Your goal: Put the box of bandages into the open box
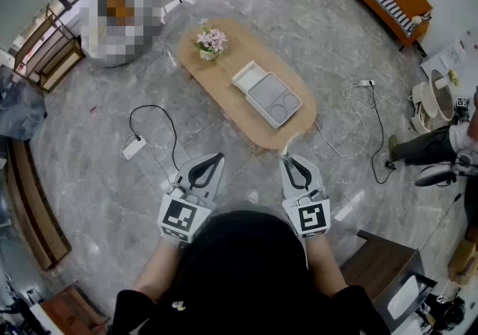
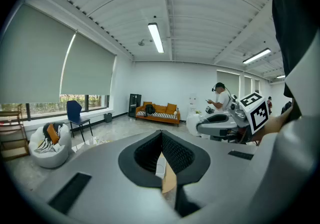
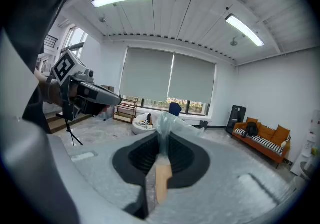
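**Lining up the drop into the open box**

Both grippers hang low in the frame, short of the worktop (image 1: 224, 57) at centre. The right gripper (image 3: 162, 137) is clamped on a crumpled clear plastic film (image 3: 169, 124). Whether the box of bandages sits inside that film I cannot tell, and no view shows it plainly. The left gripper (image 2: 161, 133) has its jaws together with nothing between them.

The open box (image 1: 272, 100), white and shallow, lies at the lower-right end of the worktop. A smaller white piece (image 1: 249, 76) touches its upper-left end. A flower pot (image 1: 210, 44) stands well apart, further to the upper left.

Film is likely a slack, slippery hold, so a firm pinch and a smooth carry seem wise — a swing could pull it free. The right gripper should come over the middle of the open box and sink until the load is inside the rim. Only then should it let go. The left gripper could steady the rim if the box slides.
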Motion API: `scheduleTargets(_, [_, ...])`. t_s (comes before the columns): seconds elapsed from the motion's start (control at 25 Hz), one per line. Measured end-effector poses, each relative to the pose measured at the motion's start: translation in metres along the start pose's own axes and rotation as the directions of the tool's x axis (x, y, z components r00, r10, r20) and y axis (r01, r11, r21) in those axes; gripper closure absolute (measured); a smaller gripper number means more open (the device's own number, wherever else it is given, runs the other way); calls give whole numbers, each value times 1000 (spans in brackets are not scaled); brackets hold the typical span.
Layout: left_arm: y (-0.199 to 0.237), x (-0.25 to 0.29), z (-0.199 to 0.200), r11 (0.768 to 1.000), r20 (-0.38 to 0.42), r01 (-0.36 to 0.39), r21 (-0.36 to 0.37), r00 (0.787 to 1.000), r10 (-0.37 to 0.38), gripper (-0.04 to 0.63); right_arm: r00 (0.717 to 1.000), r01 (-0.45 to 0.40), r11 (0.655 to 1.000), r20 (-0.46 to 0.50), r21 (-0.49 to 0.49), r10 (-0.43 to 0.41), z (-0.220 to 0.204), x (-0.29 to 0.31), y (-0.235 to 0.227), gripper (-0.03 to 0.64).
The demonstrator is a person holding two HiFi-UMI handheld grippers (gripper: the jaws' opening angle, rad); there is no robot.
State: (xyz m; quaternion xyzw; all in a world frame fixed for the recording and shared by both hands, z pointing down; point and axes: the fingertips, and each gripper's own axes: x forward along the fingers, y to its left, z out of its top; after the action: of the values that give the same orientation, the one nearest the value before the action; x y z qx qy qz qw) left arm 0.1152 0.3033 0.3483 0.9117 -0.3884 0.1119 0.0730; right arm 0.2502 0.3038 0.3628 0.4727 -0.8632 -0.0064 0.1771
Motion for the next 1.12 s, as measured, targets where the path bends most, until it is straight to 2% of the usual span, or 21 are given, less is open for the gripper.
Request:
scheduleTargets(0.72, [-45,47,12,997,-18,-65,36,998,66,583,998,-50,998,26,28,49,-24,-33,-59,584])
scheduleTargets(1.12, [-17,56,3,995,-22,-99,-10,995,99,583,998,-61,998,13,34,61,-30,-1,-68,584])
